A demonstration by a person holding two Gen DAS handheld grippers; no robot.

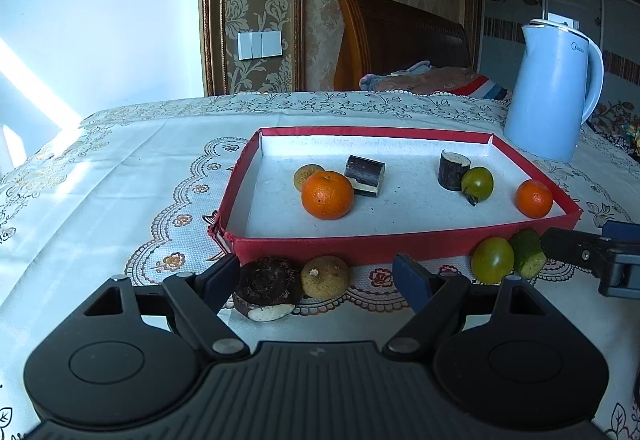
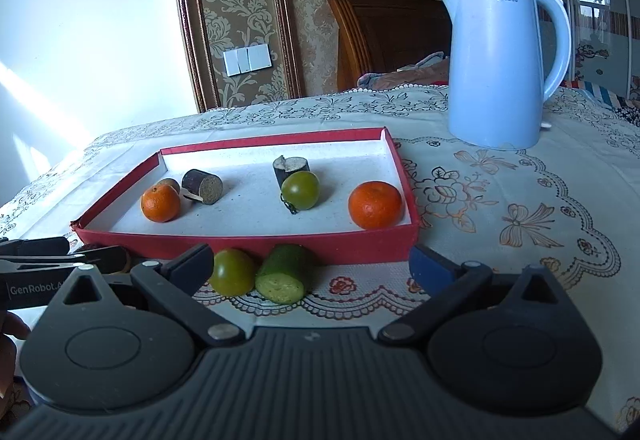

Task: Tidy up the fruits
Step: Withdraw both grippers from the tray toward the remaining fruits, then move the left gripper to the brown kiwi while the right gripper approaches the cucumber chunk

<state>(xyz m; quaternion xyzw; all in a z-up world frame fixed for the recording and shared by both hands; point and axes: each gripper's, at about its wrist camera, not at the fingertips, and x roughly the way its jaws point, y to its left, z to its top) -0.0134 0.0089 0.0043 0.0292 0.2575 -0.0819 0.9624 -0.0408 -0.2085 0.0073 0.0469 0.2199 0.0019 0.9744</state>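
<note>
A red tray holds two oranges, two dark cane pieces, a green tomato and a brownish fruit. My left gripper is open, low at the tray's near wall, around a dark round fruit and a tan fruit. My right gripper is open around a green tomato and a cucumber piece on the cloth before the tray.
A blue kettle stands on the lace tablecloth behind and right of the tray. A wooden headboard and bedding lie beyond the table. The right gripper's finger shows at the left view's right edge.
</note>
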